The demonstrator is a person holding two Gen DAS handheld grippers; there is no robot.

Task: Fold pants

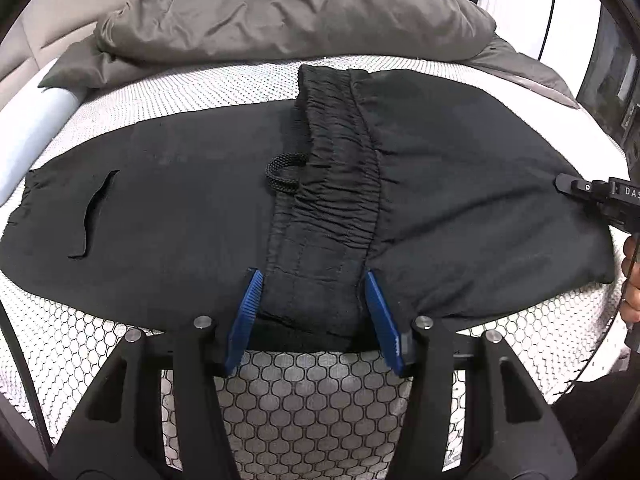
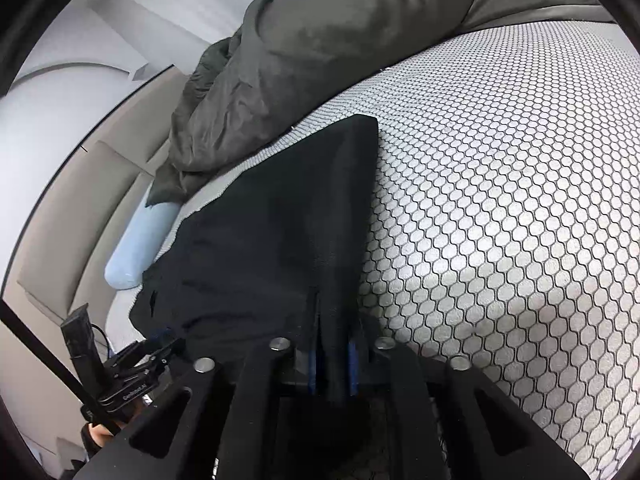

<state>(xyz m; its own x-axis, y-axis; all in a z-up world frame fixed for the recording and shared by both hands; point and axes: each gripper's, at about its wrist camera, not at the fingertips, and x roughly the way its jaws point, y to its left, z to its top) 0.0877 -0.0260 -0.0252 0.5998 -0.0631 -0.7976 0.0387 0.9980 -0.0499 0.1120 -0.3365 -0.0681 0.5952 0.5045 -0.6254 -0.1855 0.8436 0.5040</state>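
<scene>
Pants (image 1: 180,200) in right claw (image 2: 332,364)

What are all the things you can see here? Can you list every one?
pants: one, black, spread flat across the mattress, waistband folded over the middle
drawstring loop: one, black, lying on the pants beside the waistband
mattress: one, white-grey with a honeycomb pattern, under the pants
blanket: one, dark grey, bunched up behind the pants
roll: one, pale blue, at the mattress edge near the blanket
left gripper: one, black with blue fingers, open around the near end of the waistband
right gripper: one, black with blue fingers, shut on a fold of the pants
</scene>
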